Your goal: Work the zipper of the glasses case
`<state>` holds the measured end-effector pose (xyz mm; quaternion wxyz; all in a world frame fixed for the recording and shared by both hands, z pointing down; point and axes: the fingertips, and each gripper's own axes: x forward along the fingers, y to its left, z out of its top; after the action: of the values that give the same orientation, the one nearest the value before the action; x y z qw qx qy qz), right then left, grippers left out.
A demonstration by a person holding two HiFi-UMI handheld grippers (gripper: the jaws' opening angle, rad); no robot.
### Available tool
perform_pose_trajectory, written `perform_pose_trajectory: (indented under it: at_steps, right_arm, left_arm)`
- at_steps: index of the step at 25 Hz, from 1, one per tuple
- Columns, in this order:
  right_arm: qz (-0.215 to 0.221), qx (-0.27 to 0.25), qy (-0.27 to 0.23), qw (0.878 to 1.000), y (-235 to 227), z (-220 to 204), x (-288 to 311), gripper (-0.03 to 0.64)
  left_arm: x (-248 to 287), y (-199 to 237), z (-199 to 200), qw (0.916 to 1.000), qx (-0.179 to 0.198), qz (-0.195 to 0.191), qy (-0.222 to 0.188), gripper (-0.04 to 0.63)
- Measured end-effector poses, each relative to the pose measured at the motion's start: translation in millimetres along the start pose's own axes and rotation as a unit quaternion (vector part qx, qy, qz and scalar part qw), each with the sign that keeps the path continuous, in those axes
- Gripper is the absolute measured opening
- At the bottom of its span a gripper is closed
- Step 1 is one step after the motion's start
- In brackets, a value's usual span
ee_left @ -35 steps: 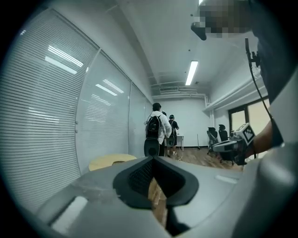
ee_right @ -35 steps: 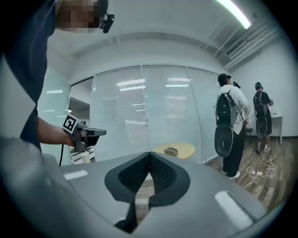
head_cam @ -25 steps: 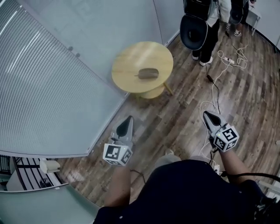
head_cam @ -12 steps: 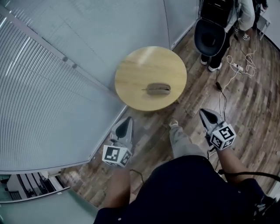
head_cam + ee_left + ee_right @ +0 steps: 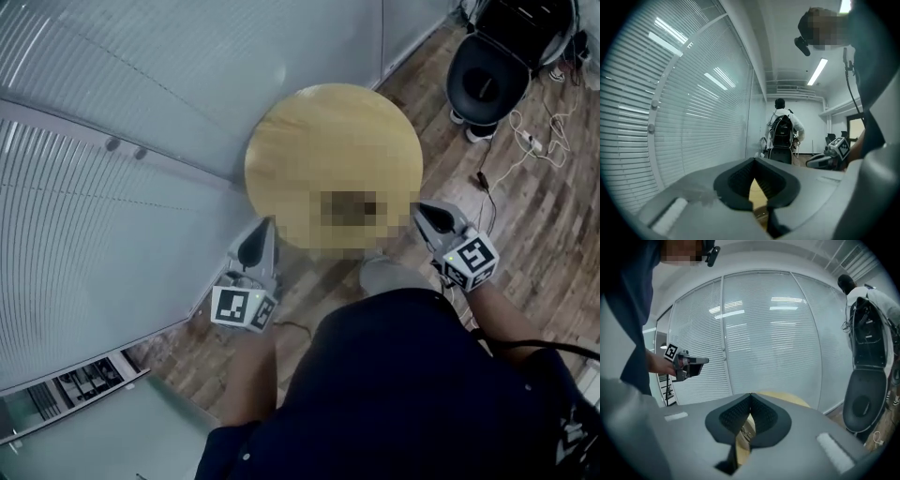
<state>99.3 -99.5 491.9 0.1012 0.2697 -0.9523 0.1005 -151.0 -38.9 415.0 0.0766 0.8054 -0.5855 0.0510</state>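
Note:
The round wooden table stands just ahead of me. The glasses case lay at its near side in the earlier frames; a mosaic patch now covers that spot, so I cannot see it. My left gripper is shut and empty, held off the table's near left edge. My right gripper is also shut and empty, at the table's near right edge, right of the patch. In the left gripper view the jaws meet with the tabletop showing beneath. In the right gripper view the jaws meet over the table.
A glass wall with blinds runs along the left and behind the table. A black office chair and loose cables are on the wood floor at the far right. A person with a backpack stands farther down the room.
The view has closed in on the table, which now sits large between the two grippers. Both grippers stay shut and have come up to the table's near edge.

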Motion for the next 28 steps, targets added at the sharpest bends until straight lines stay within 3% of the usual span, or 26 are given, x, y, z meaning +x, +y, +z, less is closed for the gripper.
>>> perform_pose_trajectory:
  at_steps: [3, 5, 6, 8, 15, 18, 24, 26, 28]
  right_arm:
    - [0.062, -0.053, 0.045, 0.996, -1, -34, 38, 0.037]
    - [0.091, -0.064, 0.082, 0.990, 3, -61, 55, 0.168]
    - [0.101, -0.054, 0.094, 0.989, 6, -71, 62, 0.197]
    - [0.113, -0.041, 0.114, 0.986, 12, -84, 75, 0.272]
    - [0.145, -0.113, 0.196, 0.963, 13, -149, 133, 0.419]
    - [0.165, -0.124, 0.226, 0.952, 19, -181, 149, 0.451]
    - [0.164, -0.154, 0.279, 0.934, 14, -221, 172, 0.466]
    - [0.160, -0.161, 0.292, 0.929, 12, -227, 176, 0.458]
    - [0.156, -0.158, 0.289, 0.931, 10, -222, 178, 0.384]
  left_arm:
    - [33, 19, -2, 0.9999, 0.007, 0.009, 0.006, 0.002]
    - [47, 27, -4, 0.9998, -0.003, 0.012, 0.012, 0.002]
    - [51, 29, -5, 0.9998, -0.007, 0.010, 0.018, 0.002]
    - [58, 34, -7, 0.9995, -0.007, -0.004, 0.031, 0.002]
    - [92, 71, -43, 0.9964, -0.011, -0.037, 0.075, 0.002]
    - [97, 77, -66, 0.9929, -0.020, -0.056, 0.103, 0.002]
    - [105, 86, -95, 0.9884, -0.038, -0.063, 0.133, 0.002]
    - [106, 87, -98, 0.9878, -0.046, -0.063, 0.135, 0.002]
    - [104, 87, -97, 0.9875, -0.051, -0.064, 0.135, 0.002]
